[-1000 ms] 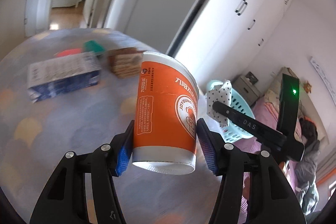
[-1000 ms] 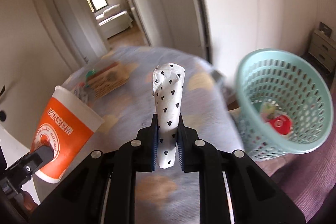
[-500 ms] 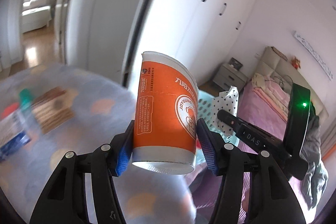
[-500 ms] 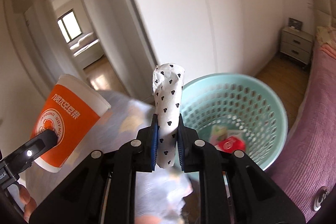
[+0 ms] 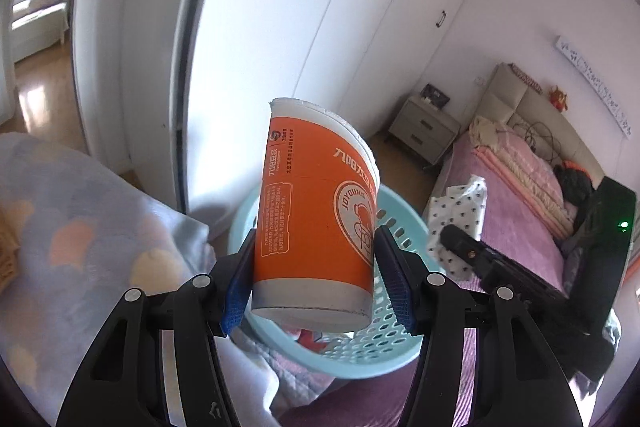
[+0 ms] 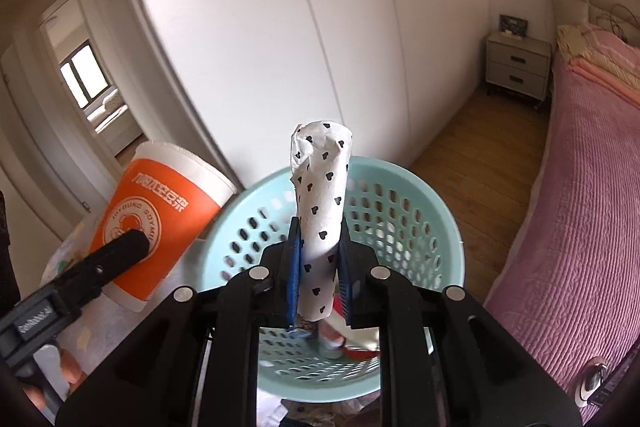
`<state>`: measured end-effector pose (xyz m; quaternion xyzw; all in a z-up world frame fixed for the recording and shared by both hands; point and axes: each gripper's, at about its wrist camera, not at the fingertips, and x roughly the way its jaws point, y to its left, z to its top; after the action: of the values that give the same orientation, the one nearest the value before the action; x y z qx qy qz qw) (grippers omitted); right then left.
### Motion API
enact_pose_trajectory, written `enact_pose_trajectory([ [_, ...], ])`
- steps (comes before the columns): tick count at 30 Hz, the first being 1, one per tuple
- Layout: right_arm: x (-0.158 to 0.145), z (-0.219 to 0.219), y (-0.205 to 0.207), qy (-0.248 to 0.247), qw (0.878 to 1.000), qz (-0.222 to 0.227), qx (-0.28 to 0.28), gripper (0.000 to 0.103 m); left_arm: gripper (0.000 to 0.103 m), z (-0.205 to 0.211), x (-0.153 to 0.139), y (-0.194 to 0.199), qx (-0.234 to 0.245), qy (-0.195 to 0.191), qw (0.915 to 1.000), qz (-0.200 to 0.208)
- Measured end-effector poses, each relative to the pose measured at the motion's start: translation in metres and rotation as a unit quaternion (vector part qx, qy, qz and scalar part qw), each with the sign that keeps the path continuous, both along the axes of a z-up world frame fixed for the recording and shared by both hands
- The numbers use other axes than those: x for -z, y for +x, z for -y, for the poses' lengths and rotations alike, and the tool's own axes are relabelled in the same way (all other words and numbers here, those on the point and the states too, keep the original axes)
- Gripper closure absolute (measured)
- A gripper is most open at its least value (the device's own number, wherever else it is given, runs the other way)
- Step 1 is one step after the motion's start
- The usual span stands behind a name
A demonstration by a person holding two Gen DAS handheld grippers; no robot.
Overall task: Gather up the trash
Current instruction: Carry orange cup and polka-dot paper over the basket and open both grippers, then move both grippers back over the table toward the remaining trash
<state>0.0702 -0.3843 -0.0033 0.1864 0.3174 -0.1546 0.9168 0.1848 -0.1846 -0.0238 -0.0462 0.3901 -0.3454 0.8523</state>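
Orange paper cup [image 5: 316, 227] clamped near its base between the blue pads [image 5: 394, 283] of the left gripper [image 5: 316, 277], tilted with the white rim toward one o'clock. Hung directly over the mint-green perforated basket [image 5: 360, 359], whose rim curved out from behind the cup toward five o'clock. Seen from the right wrist view at nine o'clock of that same basket [image 6: 420, 211], cup [image 6: 160, 223] leaning out past the rim. Held upright in the right gripper [image 6: 320, 279]: a rolled white paper with black hearts [image 6: 322, 211], pinched tight at its lower end, jaws narrow, top pointing to twelve o'clock. Poised above the basket's open mouth. Lay in the bottom of the basket: something red and white, possibly other wrappers, too blurred behind the fingers to name. Spread at eight o'clock of the basket in the left view, a pale blue cloth with peach patches [image 5: 92, 227]; at three o'clock, a pink bedspread [image 6: 580, 227].
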Motion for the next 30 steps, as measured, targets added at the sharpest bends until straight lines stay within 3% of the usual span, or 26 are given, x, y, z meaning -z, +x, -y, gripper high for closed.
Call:
enact_pose_trajectory([
  [8, 0.021, 0.025, 0.011, 0.016, 0.999, -0.026, 0.019, 0.089, 0.046, 0.031, 0.026, 0.028, 0.005, 0.023, 0.9993, -0.029],
  [11, 0.023, 0.026, 0.017, 0.01, 0.999, -0.035, 0.016, 0.088, 0.029, 0.029, 0.03, 0.029, -0.003, 0.023, 0.9992, -0.033],
  [14, 0.026, 0.029, 0.021, 0.014, 0.999, -0.04, 0.016, 0.087, 0.029, 0.021, 0.028, 0.023, 0.004, 0.016, 0.9993, -0.033],
  [16, 0.03, 0.031, 0.025, 0.024, 0.999, -0.043, 0.007, 0.079, 0.029, 0.015, 0.025, 0.019, 0.003, 0.015, 0.9995, -0.029],
  [17, 0.031, 0.032, 0.027, 0.027, 0.999, -0.043, 0.001, 0.069, 0.029, 0.009, 0.023, 0.016, 0.003, 0.011, 0.9995, -0.028],
  [18, 0.032, 0.032, 0.03, 0.023, 0.999, -0.046, -0.006, 0.052, 0.029, 0.007, 0.022, 0.015, 0.005, 0.006, 0.9995, -0.03],
  [19, 0.032, 0.03, 0.031, 0.016, 0.999, -0.049, -0.007, 0.047, 0.029, 0.001, 0.02, 0.012, 0.007, -0.002, 0.9994, -0.033],
  [22, 0.032, 0.028, 0.029, 0.009, 0.999, -0.053, 0.001, 0.045, 0.024, -0.017, 0.011, 0.002, 0.007, -0.016, 0.9995, -0.026],
  [30, 0.012, 0.001, 0.008, 0.009, 0.999, -0.04, -0.019, 0.045, 0.024, -0.062, -0.014, -0.026, -0.004, -0.045, 0.999, -0.001],
])
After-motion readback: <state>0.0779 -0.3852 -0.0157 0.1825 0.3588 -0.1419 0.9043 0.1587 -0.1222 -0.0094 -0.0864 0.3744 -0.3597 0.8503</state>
